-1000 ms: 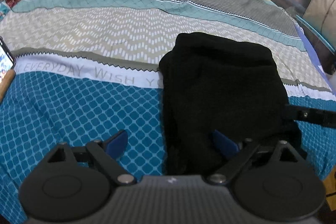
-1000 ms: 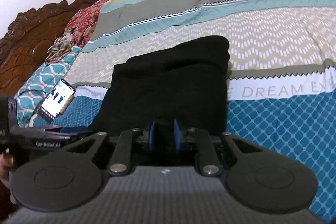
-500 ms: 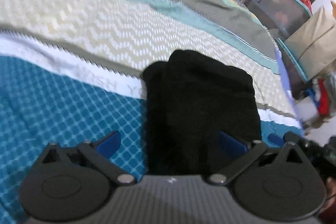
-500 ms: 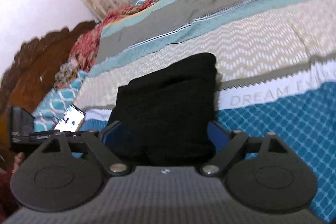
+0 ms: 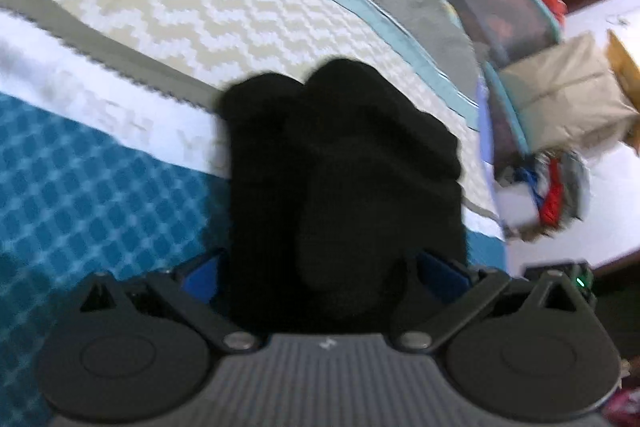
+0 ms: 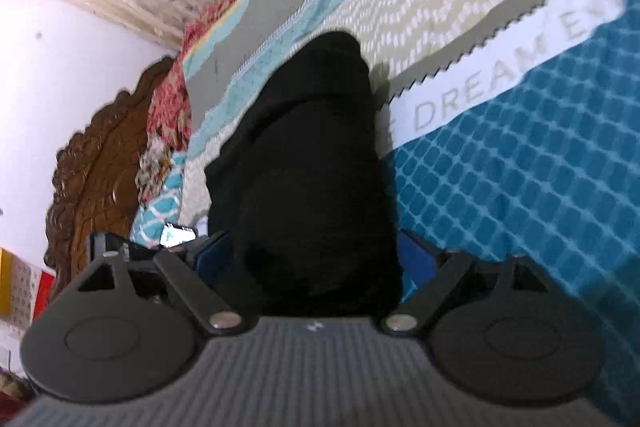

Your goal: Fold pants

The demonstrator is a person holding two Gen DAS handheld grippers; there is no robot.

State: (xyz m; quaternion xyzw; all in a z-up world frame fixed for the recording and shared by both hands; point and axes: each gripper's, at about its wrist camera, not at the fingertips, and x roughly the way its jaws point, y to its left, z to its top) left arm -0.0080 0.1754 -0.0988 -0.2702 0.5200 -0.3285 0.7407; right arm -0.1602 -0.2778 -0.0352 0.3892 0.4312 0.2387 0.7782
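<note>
1. Where the patterned bedspread (image 5: 120, 187) turns teal, the black pants (image 5: 344, 187) lie as a soft folded bundle;
2. Left gripper (image 5: 320, 273) and right gripper (image 6: 316, 253): jaws spread wide astride it, gripping nothing.

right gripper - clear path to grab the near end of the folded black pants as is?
Probably yes. The right gripper stands open, and the near end of the black pants already sits between its blue fingers on the bedspread. Nothing lies in the gap besides the cloth.

Pants (image 5: 344, 187) fill both jaws' gaps
</note>
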